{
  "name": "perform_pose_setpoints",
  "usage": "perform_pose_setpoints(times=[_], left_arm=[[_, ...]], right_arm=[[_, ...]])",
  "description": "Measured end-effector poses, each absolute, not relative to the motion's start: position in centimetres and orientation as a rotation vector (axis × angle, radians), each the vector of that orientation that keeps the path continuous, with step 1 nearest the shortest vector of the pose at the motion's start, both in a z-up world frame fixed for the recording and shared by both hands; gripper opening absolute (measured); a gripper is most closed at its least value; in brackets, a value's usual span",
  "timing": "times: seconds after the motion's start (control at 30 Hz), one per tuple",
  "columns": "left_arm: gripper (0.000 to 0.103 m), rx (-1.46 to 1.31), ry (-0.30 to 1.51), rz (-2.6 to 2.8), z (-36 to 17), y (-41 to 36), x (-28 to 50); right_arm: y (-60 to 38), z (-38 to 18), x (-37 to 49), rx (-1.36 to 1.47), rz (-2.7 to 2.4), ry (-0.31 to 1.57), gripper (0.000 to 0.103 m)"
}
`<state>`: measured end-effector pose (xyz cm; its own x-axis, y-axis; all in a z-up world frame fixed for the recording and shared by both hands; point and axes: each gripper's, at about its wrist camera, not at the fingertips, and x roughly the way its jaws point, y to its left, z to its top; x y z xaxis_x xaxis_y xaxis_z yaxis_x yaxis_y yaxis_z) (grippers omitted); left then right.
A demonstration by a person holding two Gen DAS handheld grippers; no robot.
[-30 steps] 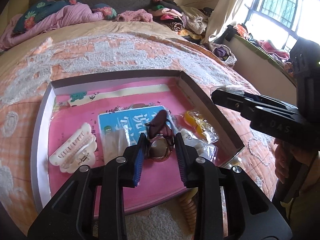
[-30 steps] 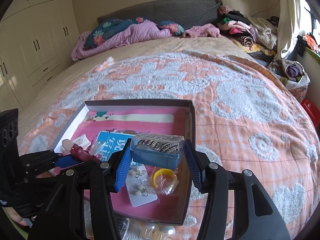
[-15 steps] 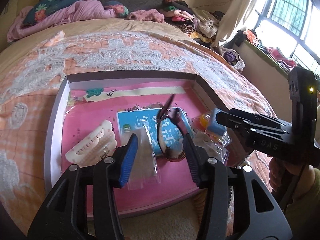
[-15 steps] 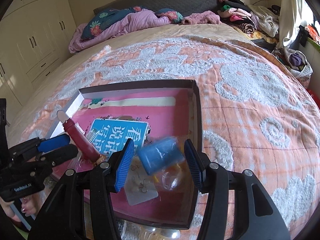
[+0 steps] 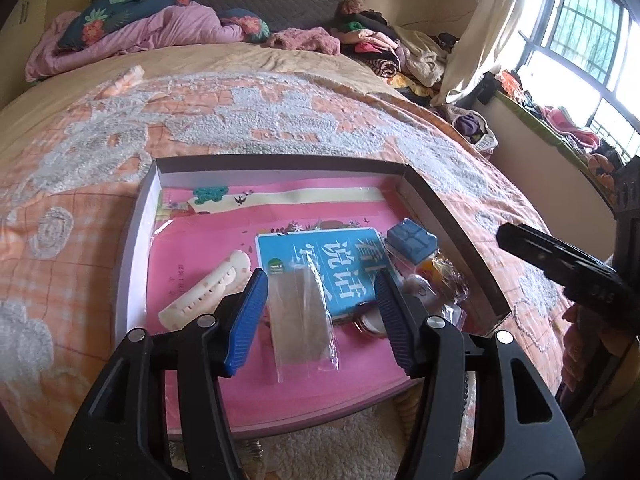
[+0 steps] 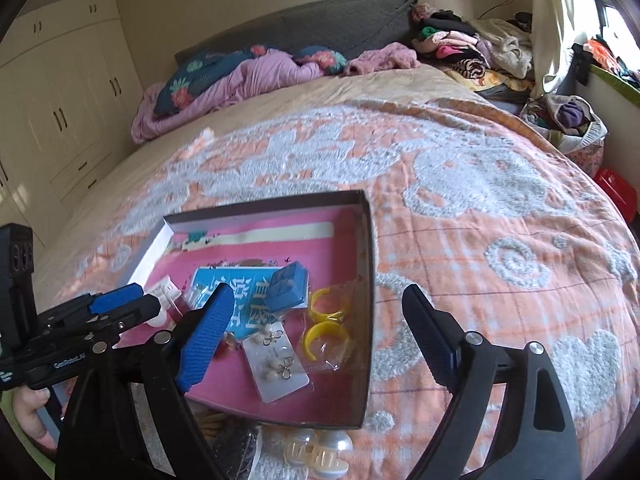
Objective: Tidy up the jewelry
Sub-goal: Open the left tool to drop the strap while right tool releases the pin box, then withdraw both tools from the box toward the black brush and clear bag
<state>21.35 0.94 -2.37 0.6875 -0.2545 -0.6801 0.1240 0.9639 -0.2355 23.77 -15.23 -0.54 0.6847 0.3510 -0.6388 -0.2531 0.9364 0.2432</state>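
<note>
A shallow pink-lined tray lies on the bed. My left gripper hovers over its near edge, jaws opening, with nothing pressed between the pads. A clear plastic bag lies flat in the tray below the gap, and a watch rests by the right finger. My right gripper hangs over the tray's near right corner, jaws opening wide and empty. The small blue box lies in the tray on a blue card. The blue box also shows in the left wrist view.
In the tray are also a white hair claw, yellow rings in a bag and an earring card. Pearly clips lie outside its near rim. Bedding and clothes pile at the headboard; a window is to the right.
The left gripper let go of the watch, which now lies in the tray. The right gripper released the blue box, which dropped into the tray. Both jaws have widened.
</note>
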Motion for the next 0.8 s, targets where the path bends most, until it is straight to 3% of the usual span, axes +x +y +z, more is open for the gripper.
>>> perform_pose_setpoints(times=[0.13, 0.23, 0.3, 0.37, 0.5, 0.8], left_arm=[[0.053, -0.177, 0.775, -0.208, -2.0, 1.1, 21.0], [0.066, -0.176, 0.766, -0.201, -1.7, 1.2, 20.8], [0.068, -0.176, 0.760, -0.196, -1.4, 1.3, 20.6], [0.082, -0.173, 0.754, -0.182, -1.2, 1.4, 20.4], [0.089, -0.176, 0.742, -0.170, -0.7, 1.6, 20.2], [0.093, -0.188, 0.713, -0.153, 0.7, 2.1, 19.1]], right_arm=[[-15.7, 0.1, 23.2, 0.155, 0.334, 0.722, 0.091], [-15.9, 0.6, 22.7, 0.158, 0.333, 0.711, 0.091], [-16.0, 0.9, 22.5, 0.161, 0.333, 0.704, 0.091], [-15.9, 1.1, 22.2, 0.160, 0.332, 0.701, 0.092], [-16.0, 1.2, 21.9, 0.157, 0.322, 0.696, 0.092], [-16.3, 2.2, 20.7, 0.168, 0.328, 0.675, 0.092]])
